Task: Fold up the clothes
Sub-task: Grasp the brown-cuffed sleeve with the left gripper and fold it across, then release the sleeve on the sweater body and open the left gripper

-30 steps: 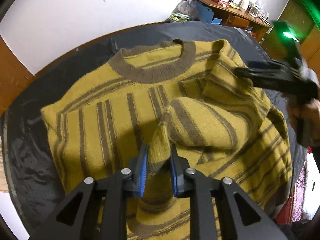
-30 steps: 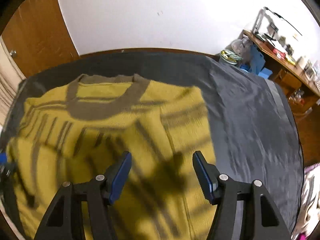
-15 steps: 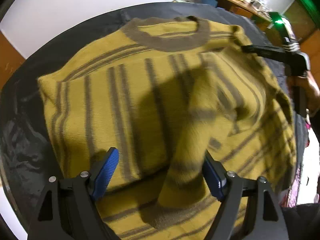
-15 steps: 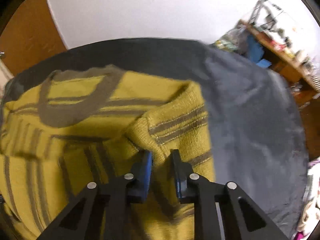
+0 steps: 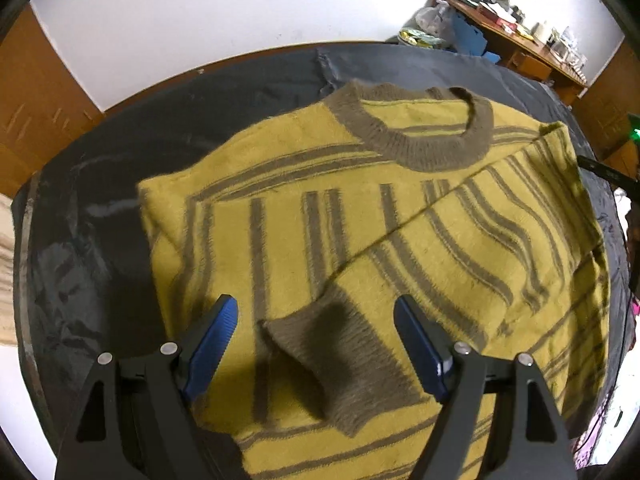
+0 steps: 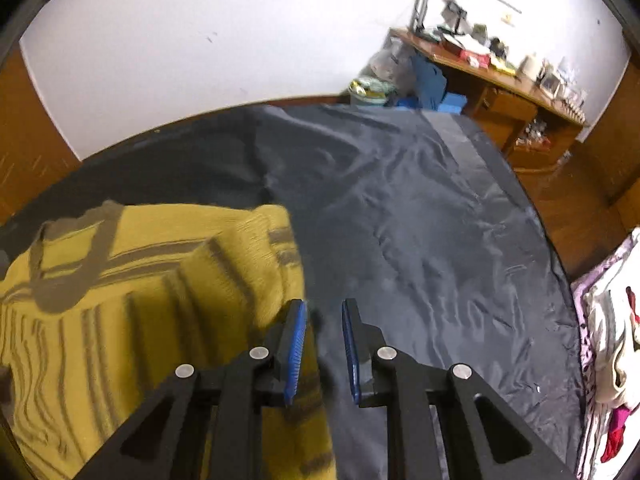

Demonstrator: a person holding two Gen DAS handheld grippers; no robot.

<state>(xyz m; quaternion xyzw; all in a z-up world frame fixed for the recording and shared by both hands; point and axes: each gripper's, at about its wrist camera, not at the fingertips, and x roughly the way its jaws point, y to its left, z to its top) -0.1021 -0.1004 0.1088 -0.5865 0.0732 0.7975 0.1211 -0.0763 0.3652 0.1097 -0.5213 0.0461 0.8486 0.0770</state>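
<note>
Dark cloth (image 6: 420, 216) covers the round table, and on it lies the mustard sweater (image 5: 304, 232) with brown stripes, spread flat, its brown collar (image 5: 416, 148) at the far side. One sleeve is folded diagonally across the chest, its brown cuff (image 5: 340, 360) lying between the spread, empty jaws of the left gripper (image 5: 316, 344). The right gripper (image 6: 322, 348) hovers at the sweater's right edge, its jaws narrowly parted and holding nothing, the knit just beside its left finger.

sweater (image 5: 360, 240): fuzzy matt knit
sheet (image 6: 420, 220): slick, faintly glossy cloth
desk (image 6: 500, 92): wood
</note>
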